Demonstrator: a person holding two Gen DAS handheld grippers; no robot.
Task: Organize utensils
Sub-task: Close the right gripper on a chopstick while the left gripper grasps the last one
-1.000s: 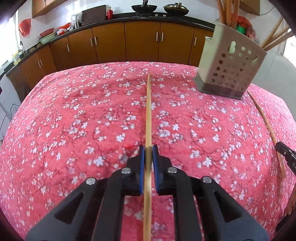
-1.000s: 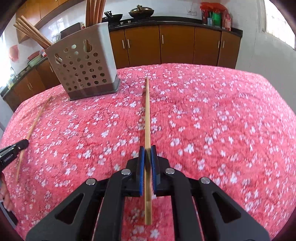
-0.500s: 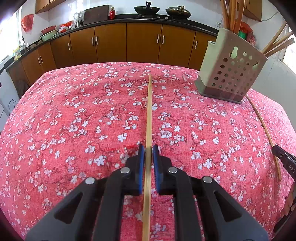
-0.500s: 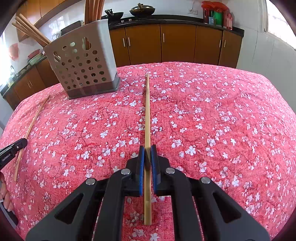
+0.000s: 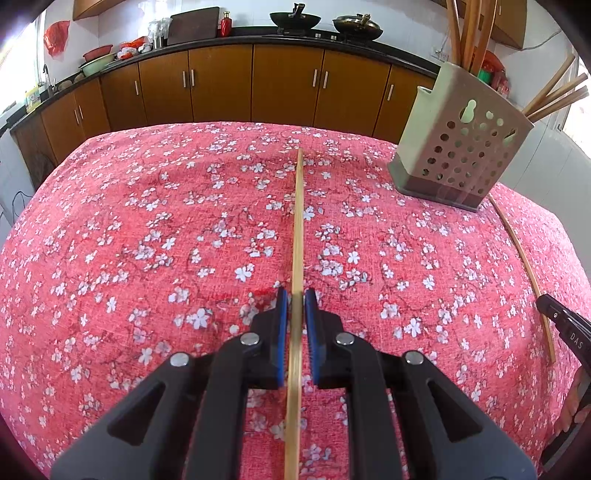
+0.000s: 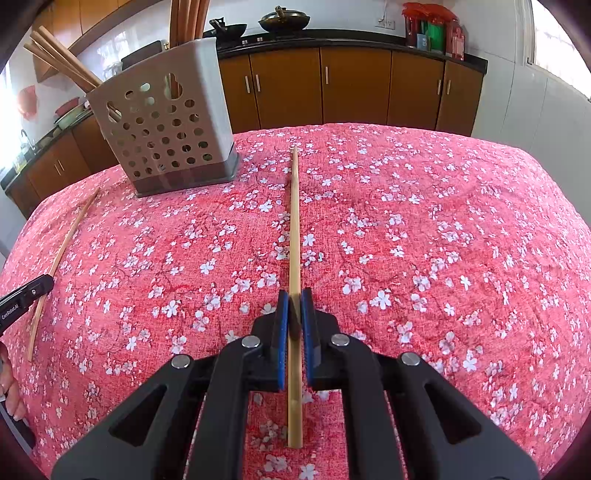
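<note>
My left gripper [image 5: 294, 308] and right gripper [image 6: 294, 306] are each closed on one chopstick [image 5: 297, 229] [image 6: 294, 229], both above the surface [image 5: 147, 221]. The holder [image 6: 166, 122] stands near the far edge. Risk: long sticks pivoting between narrow fingers, missing its opening.

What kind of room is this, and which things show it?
Most likely a home kitchen. Brown wooden cabinets run under a dark counter that carries woks, and a perforated utensil holder with chopsticks stands on a table with a red flowered cloth.
</note>
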